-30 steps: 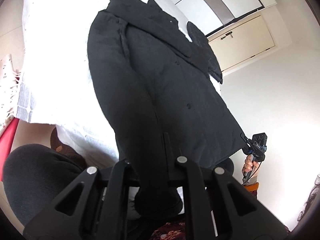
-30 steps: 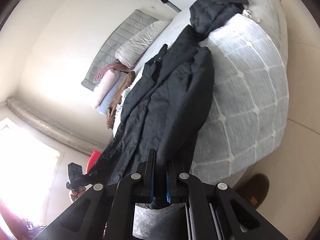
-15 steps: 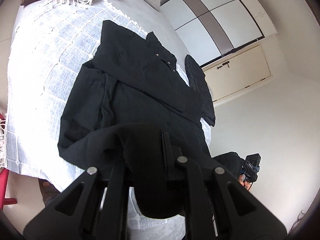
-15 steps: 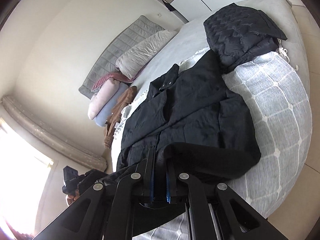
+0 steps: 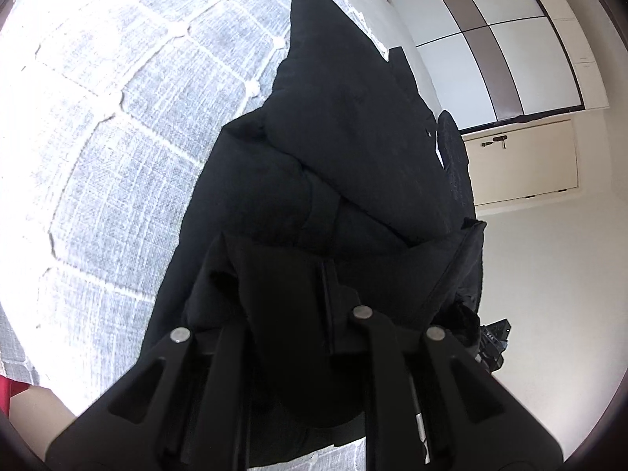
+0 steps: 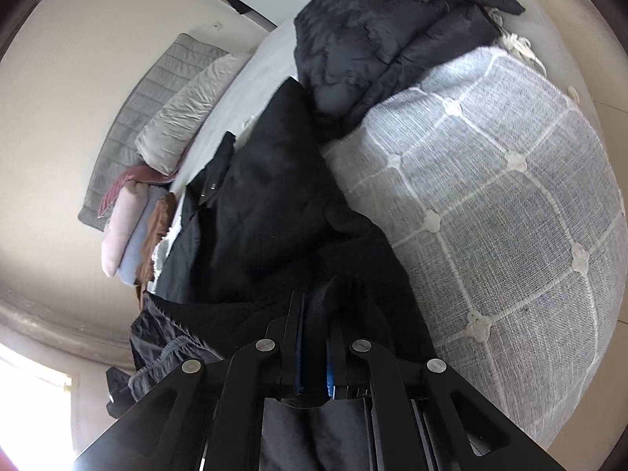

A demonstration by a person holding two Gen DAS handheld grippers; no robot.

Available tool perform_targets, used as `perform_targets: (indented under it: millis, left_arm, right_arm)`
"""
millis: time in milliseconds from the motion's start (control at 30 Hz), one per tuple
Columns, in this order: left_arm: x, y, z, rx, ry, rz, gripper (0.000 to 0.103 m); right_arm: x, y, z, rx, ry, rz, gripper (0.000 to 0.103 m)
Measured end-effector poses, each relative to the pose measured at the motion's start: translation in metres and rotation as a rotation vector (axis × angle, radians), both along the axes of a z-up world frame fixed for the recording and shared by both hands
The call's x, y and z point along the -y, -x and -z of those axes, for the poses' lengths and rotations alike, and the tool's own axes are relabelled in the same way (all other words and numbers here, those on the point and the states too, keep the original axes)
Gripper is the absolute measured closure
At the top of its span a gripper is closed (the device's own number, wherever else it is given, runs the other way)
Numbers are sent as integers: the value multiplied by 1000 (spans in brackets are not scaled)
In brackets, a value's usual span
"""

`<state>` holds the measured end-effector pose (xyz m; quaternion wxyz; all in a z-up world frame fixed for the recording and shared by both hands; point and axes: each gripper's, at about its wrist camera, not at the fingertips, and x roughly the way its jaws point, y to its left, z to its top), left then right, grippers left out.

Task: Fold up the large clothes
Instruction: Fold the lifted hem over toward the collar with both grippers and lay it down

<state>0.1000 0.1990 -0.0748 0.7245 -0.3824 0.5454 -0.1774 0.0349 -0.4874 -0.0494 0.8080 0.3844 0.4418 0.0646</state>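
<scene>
Both grippers clamp the black coat [image 5: 353, 149] lying doubled over on the grey checked bedspread [image 5: 129, 125], the left gripper [image 5: 298, 337] easing apart, the right gripper [image 6: 312, 337] clenched, a quilted jacket [image 6: 384, 35] just beyond the coat

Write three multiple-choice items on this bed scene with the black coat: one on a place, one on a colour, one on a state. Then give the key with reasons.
1. Where does the quilted dark jacket lie?
A. on the bed beyond the black coat
B. on the floor
C. on the pillow

2. What colour are the grid lines of the bedspread?
A. red
B. white
C. black

3. How is the right hand-held gripper?
A. wide open and empty
B. shut on the black coat
C. shut on a pillow

Key:
1 A, it sits on the bedspread past the coat's collar end.
2 B, white lines cross the grey cloth.
3 B, black cloth is pinched between its closed fingers.
</scene>
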Motion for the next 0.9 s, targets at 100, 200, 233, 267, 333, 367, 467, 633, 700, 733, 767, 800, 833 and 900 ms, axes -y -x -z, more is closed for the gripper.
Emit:
perform_targets:
  millis: [100, 200, 233, 267, 333, 367, 467, 633, 700, 733, 767, 800, 833, 900]
  left_arm:
    - [-7, 2, -1, -9, 66, 3, 86]
    - [-12, 11, -13, 0, 89, 19, 81]
    - [-13, 15, -20, 11, 88, 28, 77]
    - [-13, 19, -28, 29, 82, 38, 76]
    - [-14, 26, -45, 71, 61, 61, 66]
    - [-14, 30, -54, 95, 46, 70, 64]
    - [-10, 40, -73, 160, -11, 119, 62]
    - [-8, 49, -84, 244, -90, 198, 62]
    - [-14, 51, -85, 254, -56, 197, 62]
    - [-18, 53, -85, 254, -37, 195, 62]
    - [-21, 54, -84, 253, -20, 191, 62]
    - [-25, 55, -84, 249, 2, 185, 62]
    - [-28, 55, -83, 243, 31, 179, 61]
    - [-32, 54, -83, 228, 88, 166, 56]
  right_arm:
    - [4, -1, 17, -5, -49, 31, 94]
    - [10, 5, 17, 15, -118, 41, 86]
    - [11, 7, 14, 20, -129, 38, 84]
    - [12, 10, 8, 27, -132, 39, 75]
    - [13, 17, -6, 53, -128, 40, 53]
    - [13, 20, -16, 78, -123, 43, 40]
    - [14, 33, -46, 149, -45, 37, 33]
    - [-7, 36, -61, 140, 191, -88, 31]
    - [-17, 30, -57, 108, 270, -133, 31]
    - [-23, 26, -54, 89, 319, -157, 31]
    - [-28, 22, -51, 75, 354, -179, 31]
    - [-33, 17, -47, 63, 380, -194, 31]
    - [-36, 13, -43, 53, 400, -203, 31]
    - [-40, 6, -38, 42, 419, -211, 31]
